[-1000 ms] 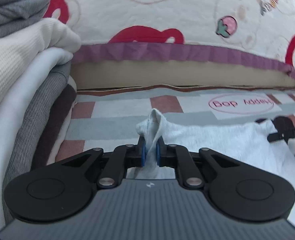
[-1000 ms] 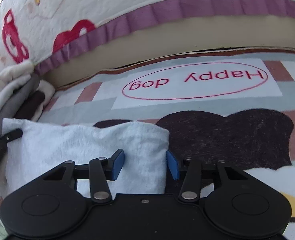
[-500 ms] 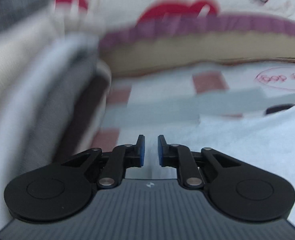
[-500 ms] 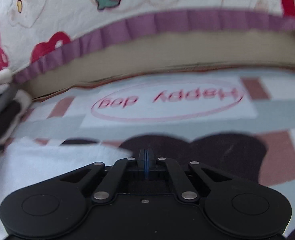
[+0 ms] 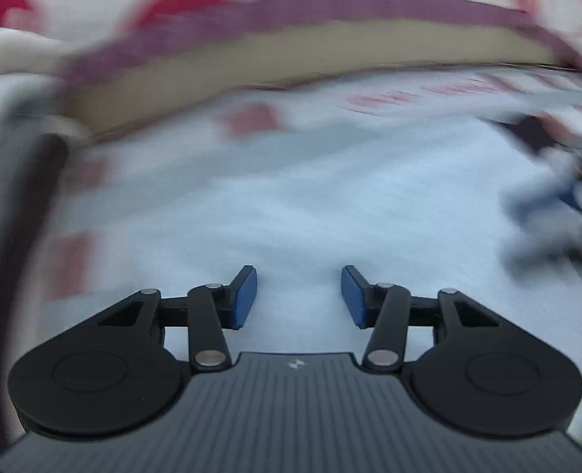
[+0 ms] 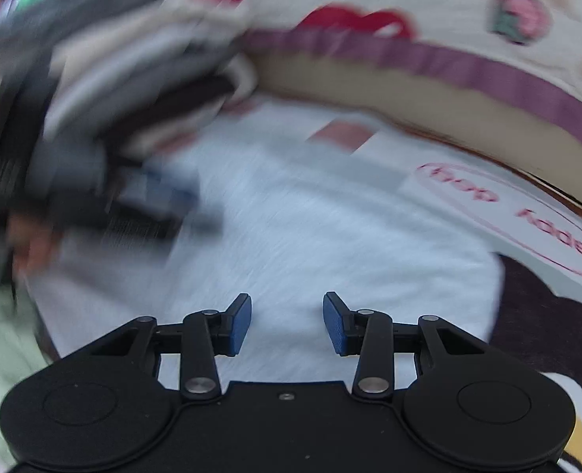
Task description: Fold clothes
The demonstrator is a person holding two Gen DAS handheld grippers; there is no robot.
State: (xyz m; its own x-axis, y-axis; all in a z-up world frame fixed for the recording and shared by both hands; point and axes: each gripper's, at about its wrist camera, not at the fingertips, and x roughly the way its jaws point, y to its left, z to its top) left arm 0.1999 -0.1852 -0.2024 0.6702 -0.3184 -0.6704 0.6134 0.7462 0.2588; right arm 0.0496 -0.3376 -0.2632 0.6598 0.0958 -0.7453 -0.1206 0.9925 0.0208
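Centre of both wrist views: white garment lies flat on the patterned mat, filling the middle of each frame. Left gripper fingers spread wide, empty, over the cloth. Right gripper same: wide apart, nothing between the blue pads. Upper left of right view: stack of folded clothes, heavily blurred. Quilt with purple trim runs across the top.
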